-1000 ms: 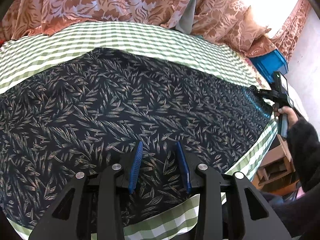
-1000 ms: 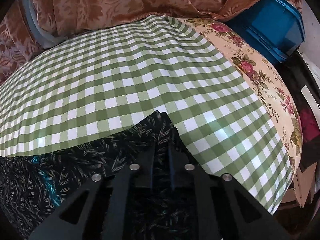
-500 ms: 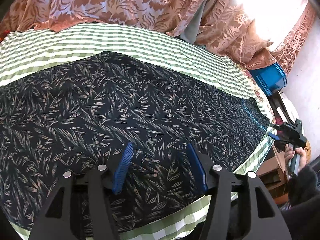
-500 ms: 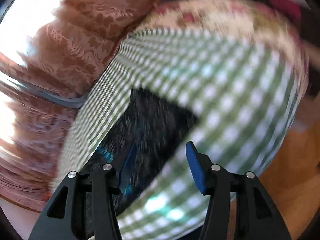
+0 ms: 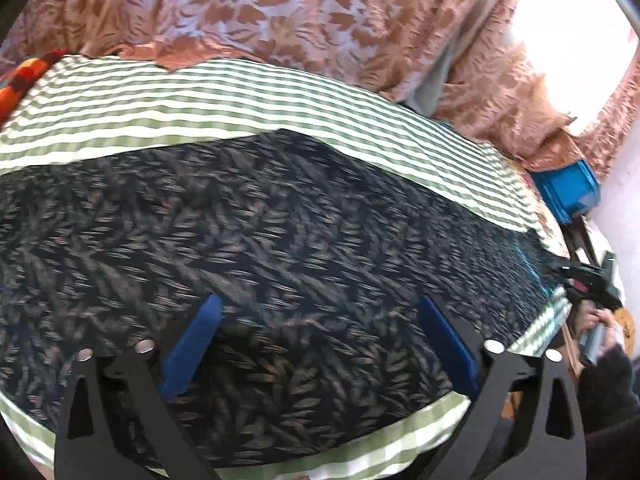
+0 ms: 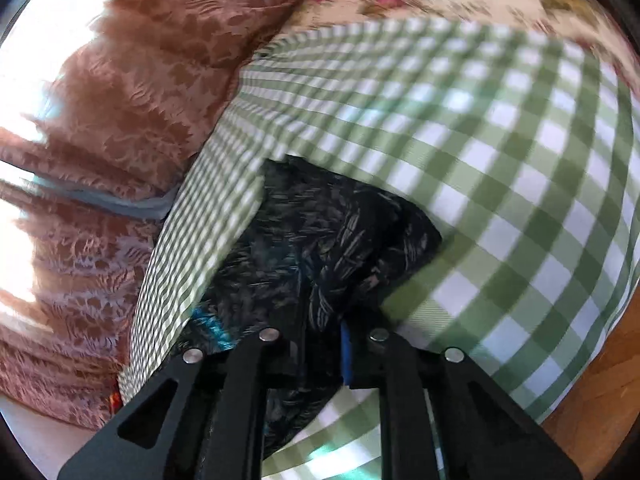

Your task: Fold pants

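There is one pair of pants (image 5: 280,248), dark with small leaf shapes. It lies spread out flat on a green and white checked cloth (image 5: 224,96). There are two grippers, one for each hand.

The left gripper (image 5: 320,344) hangs over the near part of the pants. Its two blue pads (image 5: 192,344) are far apart and nothing is between them.

The right gripper (image 6: 320,344) is at the far end of the pants (image 6: 320,248). Its two sides are close together and a bunched bit of the dark fabric sits between them. From the left camera, this gripper (image 5: 588,280) shows at the right edge of the table, touching the pants' end.

A strip of checked cloth shows all along the far side of the pants, and a thinner strip shows on the near side. Behind the table hang brown flowered curtains (image 5: 320,12). One blue box (image 5: 568,192) sits at the far right corner.
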A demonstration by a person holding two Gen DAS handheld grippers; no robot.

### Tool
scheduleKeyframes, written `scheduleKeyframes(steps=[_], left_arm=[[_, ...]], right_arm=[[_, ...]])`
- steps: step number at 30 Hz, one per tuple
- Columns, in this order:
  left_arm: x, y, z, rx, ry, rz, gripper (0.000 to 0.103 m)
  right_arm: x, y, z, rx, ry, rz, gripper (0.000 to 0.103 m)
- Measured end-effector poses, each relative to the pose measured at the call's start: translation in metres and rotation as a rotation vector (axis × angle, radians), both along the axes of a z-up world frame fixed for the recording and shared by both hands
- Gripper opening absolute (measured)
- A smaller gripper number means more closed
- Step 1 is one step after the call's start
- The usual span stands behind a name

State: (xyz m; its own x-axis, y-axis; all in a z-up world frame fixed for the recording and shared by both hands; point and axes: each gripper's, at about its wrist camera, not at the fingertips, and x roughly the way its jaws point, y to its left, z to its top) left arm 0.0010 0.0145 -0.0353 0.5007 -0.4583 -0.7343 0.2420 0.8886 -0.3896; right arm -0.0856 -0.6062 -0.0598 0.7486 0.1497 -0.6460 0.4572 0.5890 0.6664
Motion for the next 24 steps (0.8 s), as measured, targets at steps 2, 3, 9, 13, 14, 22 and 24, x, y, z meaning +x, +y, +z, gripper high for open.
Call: scheduleKeyframes(steps=[2, 3, 9, 13, 14, 22, 24], left_arm=[[0.002, 0.01, 0.002, -0.035, -0.007, 0.04, 0.099], [0.003, 0.015, 0.003, -0.055, -0.01, 0.06, 0.099], [0.013, 0.046, 0.001, -0.264, 0.108, 0.093, 0.099], [0.016, 0.057, 0.001, -0.412, 0.173, 0.104, 0.099], [0.018, 0.058, 0.001, -0.441, 0.182, 0.097, 0.099], [0.028, 0.042, -0.012, -0.649, 0.281, 0.017, 0.097], [0.032, 0.03, -0.014, -0.654, 0.299, -0.017, 0.09]], right_arm=[[0.005, 0.017, 0.023, -0.046, -0.03, 0.061, 0.01], [0.008, 0.026, 0.032, -0.062, -0.047, 0.091, 0.01], [0.04, 0.117, 0.092, -0.171, -0.17, 0.342, 0.01], [0.063, 0.205, 0.11, -0.172, -0.25, 0.571, 0.01], [0.068, 0.234, 0.11, -0.181, -0.261, 0.641, 0.01], [0.068, 0.396, 0.051, -0.368, -0.138, 1.041, 0.01], [0.059, 0.403, 0.039, -0.421, -0.127, 1.053, 0.01]])
